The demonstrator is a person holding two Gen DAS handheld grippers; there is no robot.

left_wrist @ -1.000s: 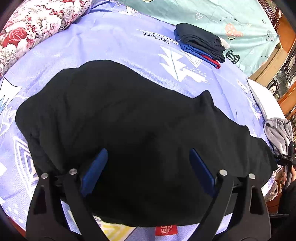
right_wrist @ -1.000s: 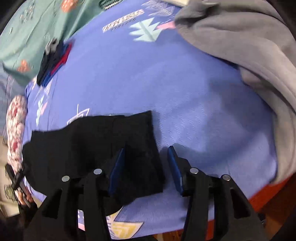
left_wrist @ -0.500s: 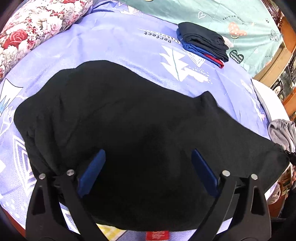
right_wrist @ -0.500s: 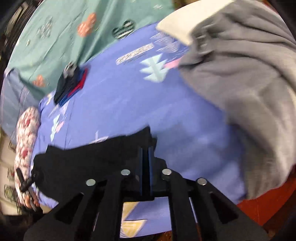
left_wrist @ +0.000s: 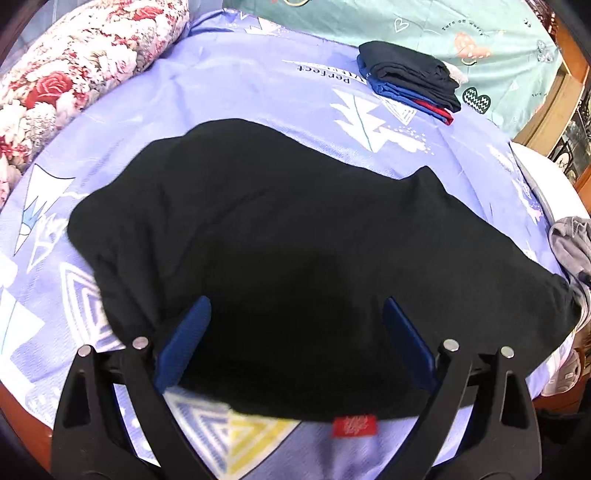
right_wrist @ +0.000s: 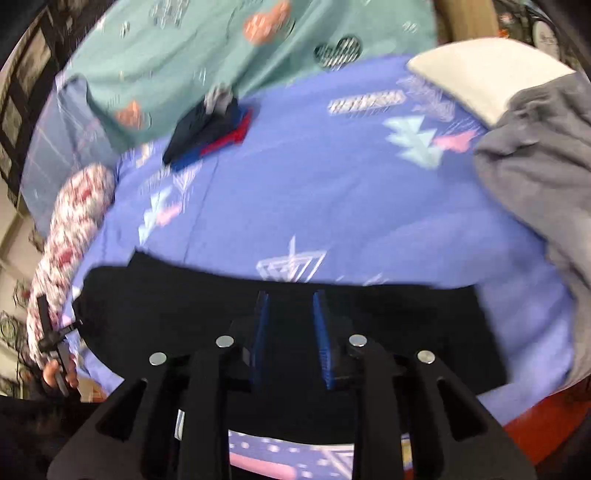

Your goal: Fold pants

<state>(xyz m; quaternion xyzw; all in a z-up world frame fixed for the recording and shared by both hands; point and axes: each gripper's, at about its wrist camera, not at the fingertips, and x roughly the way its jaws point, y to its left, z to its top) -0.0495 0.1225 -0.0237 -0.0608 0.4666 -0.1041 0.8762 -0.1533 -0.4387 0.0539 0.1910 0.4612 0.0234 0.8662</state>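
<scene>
Now both tools, left (left_wrist: 295, 332) wide, right (right_wrist: 291, 325) narrower, gape above black pants (left_wrist: 277, 240).

Pants (left_wrist: 295, 258) plain black. Sheet (left_wrist: 240, 88) lavender-blue, white tree and triangle prints, one yellow triangle. Pillow (left_wrist: 74, 70) white with red and pink roses. Folded stack (left_wrist: 410, 79) black over blue, red edge. Blanket (left_wrist: 461, 29) teal, orange and heart motifs. Cloth heap (right_wrist: 535, 166) grey. Gripper pads (left_wrist: 184, 343) blue.
</scene>
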